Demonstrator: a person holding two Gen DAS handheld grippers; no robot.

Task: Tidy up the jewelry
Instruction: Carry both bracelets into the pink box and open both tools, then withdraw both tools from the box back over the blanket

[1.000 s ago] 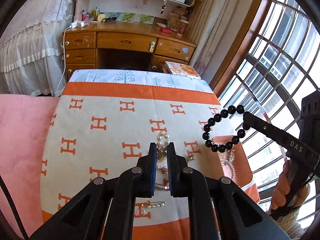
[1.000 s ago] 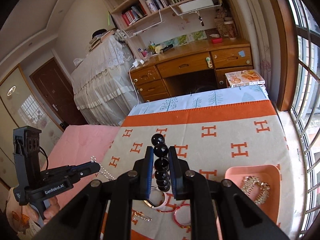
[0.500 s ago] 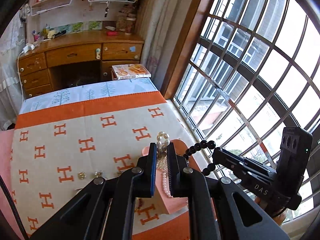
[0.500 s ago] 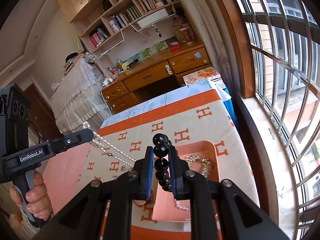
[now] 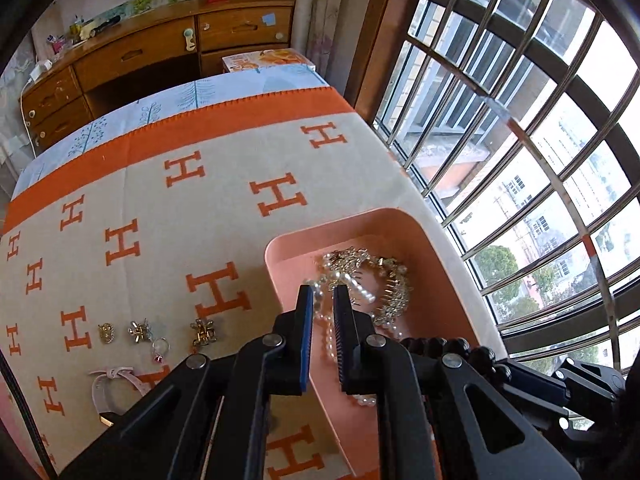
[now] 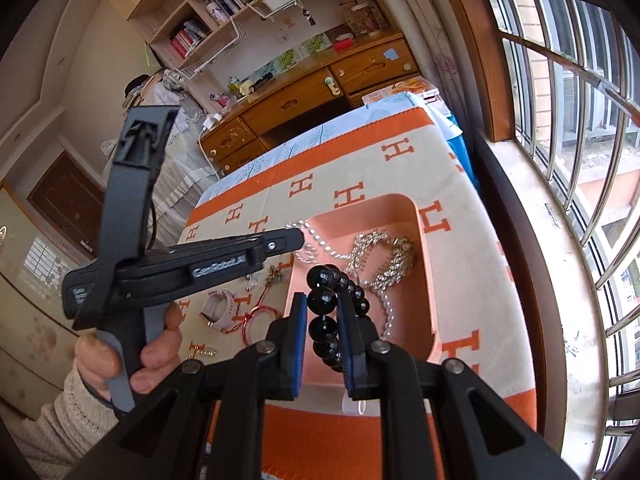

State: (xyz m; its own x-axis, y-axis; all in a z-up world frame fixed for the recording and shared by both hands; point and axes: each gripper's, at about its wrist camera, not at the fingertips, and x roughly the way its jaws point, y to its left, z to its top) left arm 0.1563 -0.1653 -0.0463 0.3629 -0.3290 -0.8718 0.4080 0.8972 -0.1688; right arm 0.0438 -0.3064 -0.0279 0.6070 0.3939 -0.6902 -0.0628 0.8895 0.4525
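A pink tray [image 5: 400,220] [image 6: 424,240] sits at the right edge of the orange-and-cream H-patterned cloth [image 5: 160,208]. A gold rhinestone piece [image 5: 394,288] [image 6: 384,256] lies in it. My left gripper [image 5: 323,294] [image 6: 298,240] is shut on a white pearl necklace [image 5: 332,332] [image 6: 324,246], which hangs down into the tray. My right gripper [image 6: 324,304] is shut on a black bead bracelet [image 6: 326,300] [image 5: 460,346] and holds it above the tray's near half.
Small gold charms [image 5: 138,330], a pale pink watch [image 5: 116,380] [image 6: 222,314] and a red bangle [image 6: 258,320] lie on the cloth left of the tray. A wooden desk [image 5: 160,52] stands beyond the table. The barred window [image 5: 540,140] runs close along the right.
Both grippers have swung right and down over the pink tray. The pearl necklace now trails into the tray, and the black bracelet hangs just above it.
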